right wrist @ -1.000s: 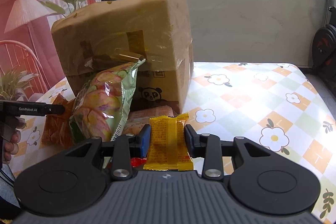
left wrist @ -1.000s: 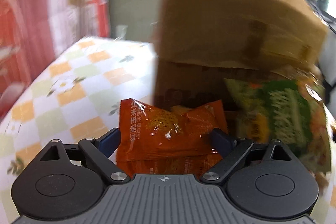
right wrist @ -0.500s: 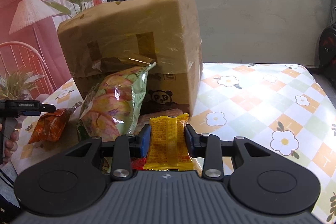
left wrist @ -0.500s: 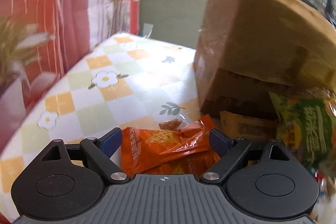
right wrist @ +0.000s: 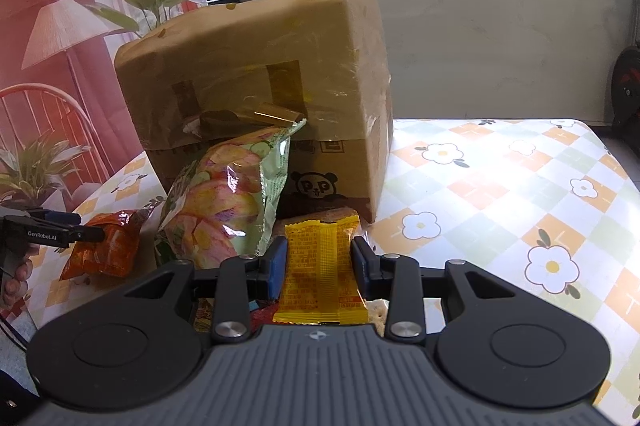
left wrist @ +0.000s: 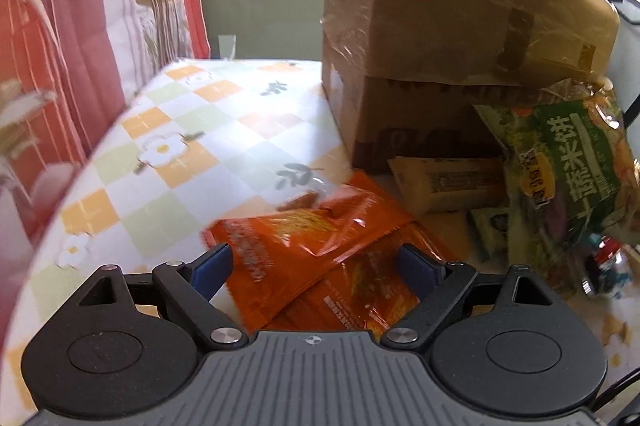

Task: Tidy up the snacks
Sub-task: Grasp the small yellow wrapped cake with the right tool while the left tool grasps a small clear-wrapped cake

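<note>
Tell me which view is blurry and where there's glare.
Left wrist view: motion blur smears the orange packet and the tablecloth at the left edge; the box is softer too. Right wrist view: sharp, with glare on the green bag and sunlit tablecloth; windows blown out.

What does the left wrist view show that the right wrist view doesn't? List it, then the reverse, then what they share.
Only the left wrist view: a pale yellow packet lying at the box's foot.
Only the right wrist view: the yellow packet between the right gripper fingers, and the panda print on the box.
Both: the cardboard box, the green chip bag and the orange packet in the left gripper.
</note>
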Motion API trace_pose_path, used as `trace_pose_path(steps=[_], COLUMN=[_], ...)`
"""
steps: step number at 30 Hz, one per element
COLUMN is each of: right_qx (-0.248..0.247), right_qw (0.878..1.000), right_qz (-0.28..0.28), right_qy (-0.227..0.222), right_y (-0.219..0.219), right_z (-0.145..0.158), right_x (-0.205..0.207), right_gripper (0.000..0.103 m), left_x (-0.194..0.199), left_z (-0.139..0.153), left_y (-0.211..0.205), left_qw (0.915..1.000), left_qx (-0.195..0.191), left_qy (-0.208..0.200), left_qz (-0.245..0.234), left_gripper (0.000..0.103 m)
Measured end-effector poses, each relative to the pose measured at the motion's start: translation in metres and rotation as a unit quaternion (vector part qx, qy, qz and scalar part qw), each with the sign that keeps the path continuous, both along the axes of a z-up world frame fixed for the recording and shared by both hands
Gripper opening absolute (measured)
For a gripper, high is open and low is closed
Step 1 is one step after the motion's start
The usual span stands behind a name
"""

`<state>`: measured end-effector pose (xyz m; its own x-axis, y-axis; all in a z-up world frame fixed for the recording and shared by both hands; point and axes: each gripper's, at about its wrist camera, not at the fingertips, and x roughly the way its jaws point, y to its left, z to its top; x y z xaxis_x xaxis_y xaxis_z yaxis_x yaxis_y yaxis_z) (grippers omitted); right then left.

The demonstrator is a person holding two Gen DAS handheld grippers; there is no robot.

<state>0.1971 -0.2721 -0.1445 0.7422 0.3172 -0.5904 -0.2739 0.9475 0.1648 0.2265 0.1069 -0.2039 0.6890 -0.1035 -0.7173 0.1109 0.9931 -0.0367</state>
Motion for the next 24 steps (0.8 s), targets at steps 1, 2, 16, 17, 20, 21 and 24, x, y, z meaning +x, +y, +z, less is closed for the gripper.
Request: trace_pose_path(steps=[1,2,16,17,20,21,24], right_qx=[0.000,-0.001,-0.005,-0.004,-0.003,-0.003,-0.005], right_qw=[1.000,1.000,1.000,1.000,1.000,1.000,1.000], right_qz=[0.001,0.002,-0.002,-0.003,-0.002,-0.002,-0.001], right_qy=[0.000,-0.001,-0.004,-0.003,-0.002,-0.002,-0.002], right_y=[0.000,0.000,0.000,0.000,0.003,0.003,0.006], right_z=[0.000,0.000,0.003,0.002,0.002,0.002,0.003], right_x=[0.000,0.000,0.000,0.001,0.002,0.002,0.003], right_gripper=[0.036,0.036,0.036,0.036,0.036,0.036,0.036], left_x=[0.000,0.000,0.002,0.006,0.024,0.029,0.041], left_z=[-0.002,-0.003,0.031,0.031,0.023,0.019,0.003], left_y=[-0.003,-0.006,0.009,0.015,0.025,0.025,0.018], left_qw=[0.9999,0.9998,0.9968,0.9975,0.9989,0.9994,0.9992], left_qx=[-0.008,-0.014,-0.075,-0.062,-0.028,-0.018,0.028], left_qy=[0.001,0.000,-0.028,-0.029,-0.025,-0.024,-0.011], left_qz=[0.008,0.013,0.003,0.017,0.027,0.017,-0.027], left_gripper=[0.091,0.091,0.083,0.077,0.051,0.049,0.044])
